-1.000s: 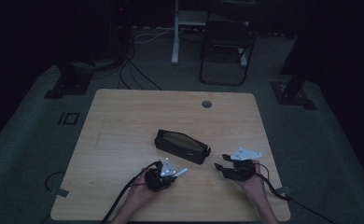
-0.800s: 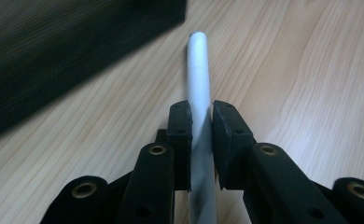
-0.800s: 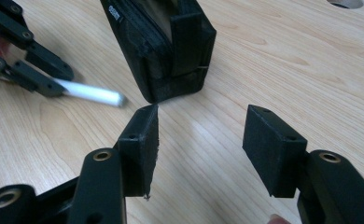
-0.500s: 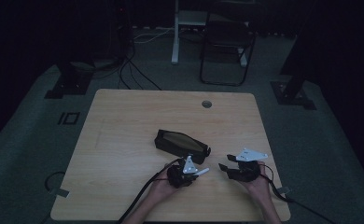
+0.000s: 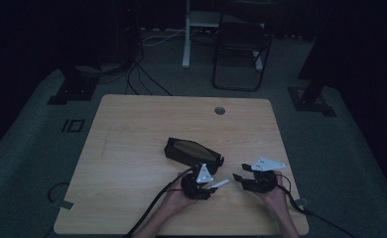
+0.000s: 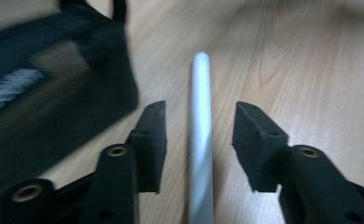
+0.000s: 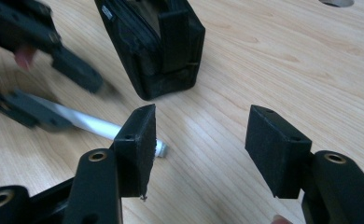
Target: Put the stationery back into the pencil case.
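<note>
The left gripper (image 5: 207,184) sat low on the table (image 5: 132,148) at about six o'clock, and its jaws had just been opening: in the left gripper view the two black pads stood clear of the white pen (image 6: 201,140) on either side, so the pen lay released between them, not pinched. The pen itself rested flat on the wood, just off the near end of the black pencil case (image 5: 191,152), pointing out from the gripper toward three o'clock in the high view (image 5: 220,184). Slim, smooth, pale and round, it looked light and stiff, the sort of thing that rolls or squirts out of a loose pinch; a grip across the middle of the barrel, pads square to it, seemed the safest hold. Out at four o'clock the right gripper (image 5: 240,177) hovered with its jaws apart and nothing between them, the pen's tip just beyond its left pad (image 7: 136,135). Beyond both, the case lay near the table's centre, dark fabric with a mesh panel and its near end gaping in the right gripper view (image 7: 157,46), apparently ready to take the pen.
</note>
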{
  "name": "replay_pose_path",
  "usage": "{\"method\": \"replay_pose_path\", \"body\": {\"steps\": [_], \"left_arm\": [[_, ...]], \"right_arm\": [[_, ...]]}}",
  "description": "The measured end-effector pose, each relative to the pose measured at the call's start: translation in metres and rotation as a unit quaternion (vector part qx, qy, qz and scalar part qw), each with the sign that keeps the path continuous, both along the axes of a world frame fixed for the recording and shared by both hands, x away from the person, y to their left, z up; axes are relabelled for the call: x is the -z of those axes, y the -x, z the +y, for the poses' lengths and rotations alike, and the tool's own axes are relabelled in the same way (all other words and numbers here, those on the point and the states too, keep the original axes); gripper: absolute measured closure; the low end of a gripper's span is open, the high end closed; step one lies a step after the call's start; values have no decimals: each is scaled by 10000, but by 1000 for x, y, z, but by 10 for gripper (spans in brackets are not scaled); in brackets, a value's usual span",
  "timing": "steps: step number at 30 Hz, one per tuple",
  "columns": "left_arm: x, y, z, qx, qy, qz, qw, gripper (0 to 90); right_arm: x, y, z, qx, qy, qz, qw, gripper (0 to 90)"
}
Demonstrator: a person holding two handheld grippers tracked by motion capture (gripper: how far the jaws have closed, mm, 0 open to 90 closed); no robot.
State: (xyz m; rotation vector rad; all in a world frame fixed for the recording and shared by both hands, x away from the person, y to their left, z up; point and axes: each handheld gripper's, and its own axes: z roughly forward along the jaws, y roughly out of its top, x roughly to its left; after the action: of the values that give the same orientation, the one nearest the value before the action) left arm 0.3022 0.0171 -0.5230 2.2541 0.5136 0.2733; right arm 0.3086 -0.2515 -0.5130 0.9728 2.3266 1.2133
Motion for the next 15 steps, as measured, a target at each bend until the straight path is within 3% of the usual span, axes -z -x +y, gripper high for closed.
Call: {"method": "replay_pose_path", "body": {"steps": [6, 10, 15], "left_arm": [[-14, 11, 35, -204, 87, -138, 9997, 504], [-6, 15, 49, -299, -22, -22, 9995, 501], [12, 18, 51, -222, -193, 179, 9994, 499]], "right_arm": [[-2, 0, 12, -280, 37, -65, 9996, 426], [-3, 0, 22, -548, 82, -102, 9984, 422], [1, -1, 27, -707, 83, -76, 9974, 414]]}}
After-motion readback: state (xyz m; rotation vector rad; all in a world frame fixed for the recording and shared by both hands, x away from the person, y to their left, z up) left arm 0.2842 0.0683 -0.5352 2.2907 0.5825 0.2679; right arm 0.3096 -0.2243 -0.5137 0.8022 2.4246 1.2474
